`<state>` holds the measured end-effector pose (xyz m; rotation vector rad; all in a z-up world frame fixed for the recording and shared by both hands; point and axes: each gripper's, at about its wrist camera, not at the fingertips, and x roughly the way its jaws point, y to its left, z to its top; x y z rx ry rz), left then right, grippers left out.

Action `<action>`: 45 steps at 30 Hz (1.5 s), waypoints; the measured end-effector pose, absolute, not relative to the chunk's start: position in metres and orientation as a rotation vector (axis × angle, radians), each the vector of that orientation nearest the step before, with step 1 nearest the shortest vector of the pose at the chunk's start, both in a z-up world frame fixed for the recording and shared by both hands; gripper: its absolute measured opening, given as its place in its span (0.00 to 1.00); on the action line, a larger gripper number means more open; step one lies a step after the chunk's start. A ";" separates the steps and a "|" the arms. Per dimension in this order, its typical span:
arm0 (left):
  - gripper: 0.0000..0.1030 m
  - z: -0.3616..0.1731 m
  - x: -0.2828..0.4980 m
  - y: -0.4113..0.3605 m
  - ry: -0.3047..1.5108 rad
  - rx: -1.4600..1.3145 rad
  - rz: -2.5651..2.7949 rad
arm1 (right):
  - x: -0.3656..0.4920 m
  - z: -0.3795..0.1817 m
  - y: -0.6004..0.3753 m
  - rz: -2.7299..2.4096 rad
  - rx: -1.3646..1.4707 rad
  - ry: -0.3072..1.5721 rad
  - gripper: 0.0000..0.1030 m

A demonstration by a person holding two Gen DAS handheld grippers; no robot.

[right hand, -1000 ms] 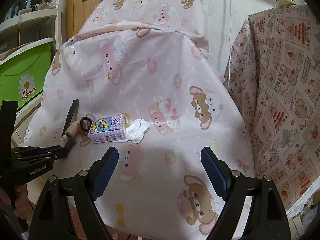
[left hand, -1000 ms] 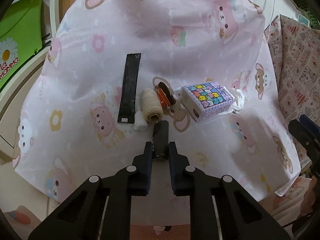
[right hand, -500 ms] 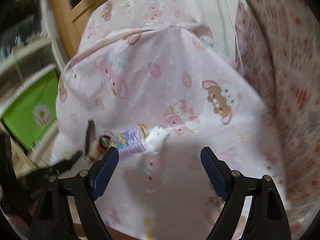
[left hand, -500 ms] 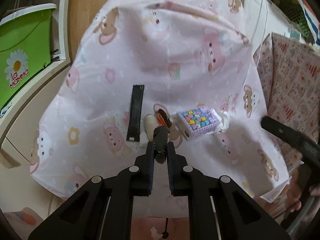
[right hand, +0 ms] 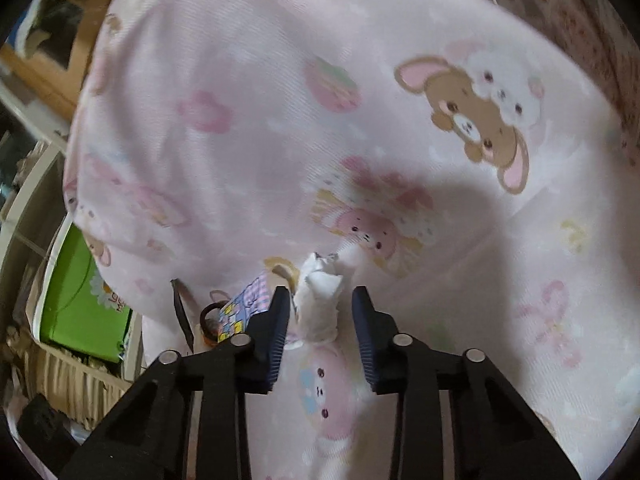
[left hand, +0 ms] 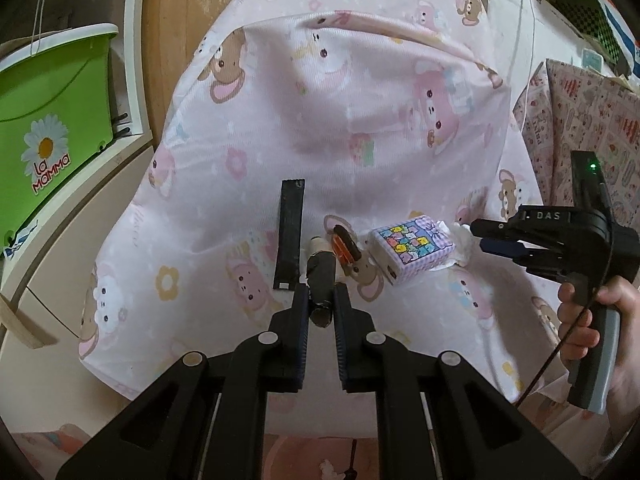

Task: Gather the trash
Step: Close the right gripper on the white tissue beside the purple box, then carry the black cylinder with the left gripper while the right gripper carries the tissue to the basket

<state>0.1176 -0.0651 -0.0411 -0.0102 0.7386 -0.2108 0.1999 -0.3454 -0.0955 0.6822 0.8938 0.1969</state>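
My left gripper [left hand: 322,304] is shut on a dark cylinder [left hand: 321,286] and holds it above the pink cartoon sheet [left hand: 360,100]. A flat black wrapper [left hand: 290,234], a beige spool [left hand: 318,245], an orange-and-black item [left hand: 345,245] and a small patterned box [left hand: 412,249] lie on the sheet. A crumpled white tissue [right hand: 320,304] lies right of the box [right hand: 244,308]. My right gripper [right hand: 322,314] is open, its fingers on either side of the tissue; it also shows in the left wrist view [left hand: 496,236].
A green "La Mamma" bin [left hand: 44,120] sits on white shelving at the left. A red-patterned cloth [left hand: 592,128] covers something at the right. The sheet's front edge [left hand: 280,420] hangs over the floor.
The left gripper has lifted the dark cylinder up and back from the sheet. The right gripper has moved left and down to the tissue and narrowed around it.
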 end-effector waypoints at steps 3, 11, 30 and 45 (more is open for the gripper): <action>0.11 -0.044 0.119 -0.065 0.749 -0.014 -0.211 | 0.205 -0.102 -0.344 0.188 0.699 0.903 0.32; 0.11 -0.044 0.119 -0.059 0.761 -0.038 -0.210 | 0.211 -0.113 -0.333 0.190 0.690 0.907 0.08; 0.11 -0.029 0.102 -0.050 0.742 -0.043 -0.226 | 0.132 -0.044 -0.307 0.212 0.288 0.715 0.06; 0.11 -0.019 0.071 -0.050 0.757 -0.053 -0.269 | 0.084 -0.029 -0.283 0.300 0.283 0.690 0.06</action>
